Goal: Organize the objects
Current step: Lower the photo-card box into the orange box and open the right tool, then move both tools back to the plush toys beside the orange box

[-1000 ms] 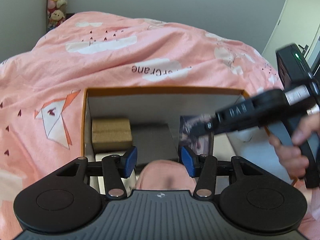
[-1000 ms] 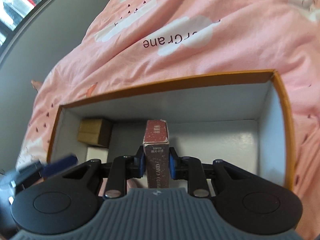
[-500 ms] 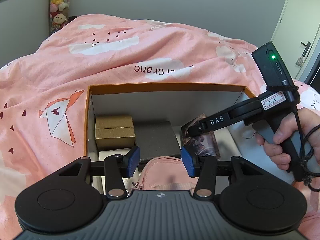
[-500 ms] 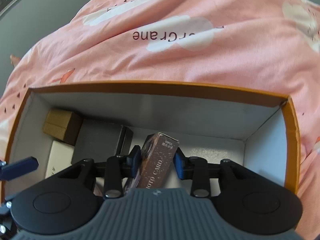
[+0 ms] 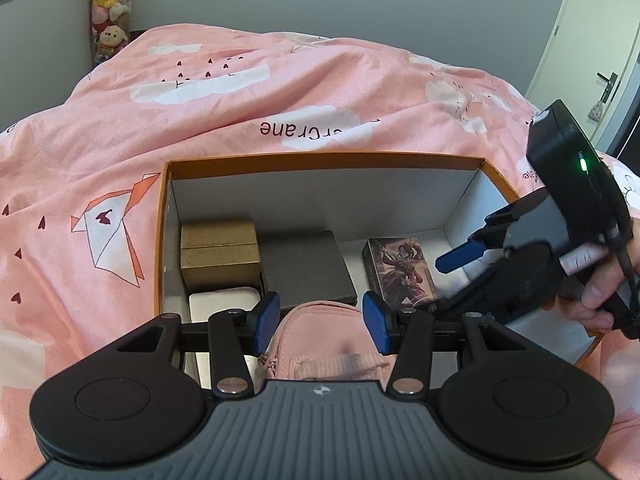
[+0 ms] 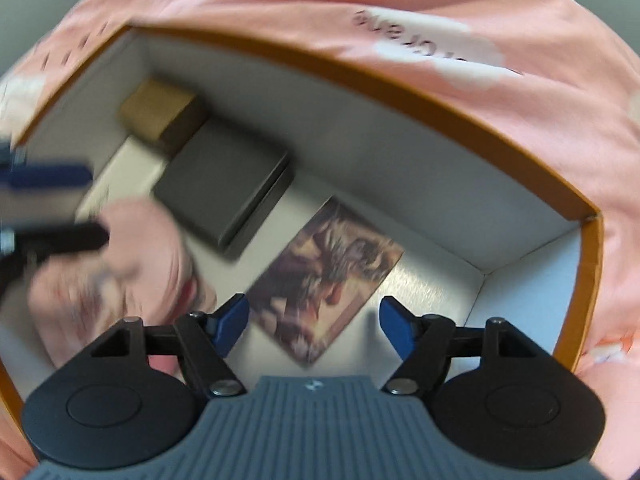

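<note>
The right gripper is standing open over the card box, its jaws having just been opening, and the pads are clear of it on both sides. The card box is lying flat on the floor of the box, face up, just right of the grey case and apart from it. The left gripper is waiting half open around the pink pouch at the box's near edge; whether its pads are pressing the pouch I cannot tell.

To finish this release well, the right hand should be lifting straight up before swinging aside, so a pad is not catching the card box's corner and skewing it. The card box looks slightly turned against the case; a light nudge would be squaring it. The gold box and white case are filling the left side, so the pouch likely belongs in the free near-right space.
</note>
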`<state>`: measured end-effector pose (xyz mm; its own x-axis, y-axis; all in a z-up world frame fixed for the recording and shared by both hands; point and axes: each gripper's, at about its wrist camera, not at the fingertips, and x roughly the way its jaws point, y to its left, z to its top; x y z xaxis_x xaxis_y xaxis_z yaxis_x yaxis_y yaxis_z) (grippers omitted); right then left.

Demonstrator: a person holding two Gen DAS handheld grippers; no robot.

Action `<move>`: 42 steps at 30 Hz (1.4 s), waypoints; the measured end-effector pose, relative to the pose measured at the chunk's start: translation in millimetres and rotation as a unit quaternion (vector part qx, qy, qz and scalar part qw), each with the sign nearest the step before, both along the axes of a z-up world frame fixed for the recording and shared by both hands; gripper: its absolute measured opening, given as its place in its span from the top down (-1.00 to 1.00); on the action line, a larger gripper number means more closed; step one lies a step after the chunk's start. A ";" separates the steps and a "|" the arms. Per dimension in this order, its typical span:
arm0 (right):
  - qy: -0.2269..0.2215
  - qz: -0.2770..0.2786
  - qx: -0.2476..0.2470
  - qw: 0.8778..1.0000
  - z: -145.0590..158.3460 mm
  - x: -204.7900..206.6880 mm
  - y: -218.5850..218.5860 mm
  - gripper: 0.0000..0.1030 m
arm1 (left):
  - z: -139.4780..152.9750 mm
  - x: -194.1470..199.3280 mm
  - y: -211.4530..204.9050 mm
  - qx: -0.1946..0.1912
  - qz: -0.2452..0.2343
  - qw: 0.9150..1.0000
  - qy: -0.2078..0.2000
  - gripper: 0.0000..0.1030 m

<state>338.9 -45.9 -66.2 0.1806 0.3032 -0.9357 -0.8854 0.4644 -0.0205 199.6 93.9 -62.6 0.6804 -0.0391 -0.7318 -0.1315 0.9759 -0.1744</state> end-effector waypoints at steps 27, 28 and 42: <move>-0.085 0.104 -0.013 0.991 4.8 -21.6 -0.6 0.19 | 7.5 -8.9 -6.5 -0.006 -0.005 1.000 -0.023 -0.22; -0.087 0.100 -0.007 0.991 9.9 -23.9 -3.3 0.18 | 10.2 -11.1 -8.6 -0.006 -0.007 1.000 -0.029 -0.24; -0.171 -0.010 0.139 0.975 88.8 -98.8 -62.0 -0.40 | 40.8 -59.6 -48.0 0.013 -0.008 0.994 -0.110 -0.49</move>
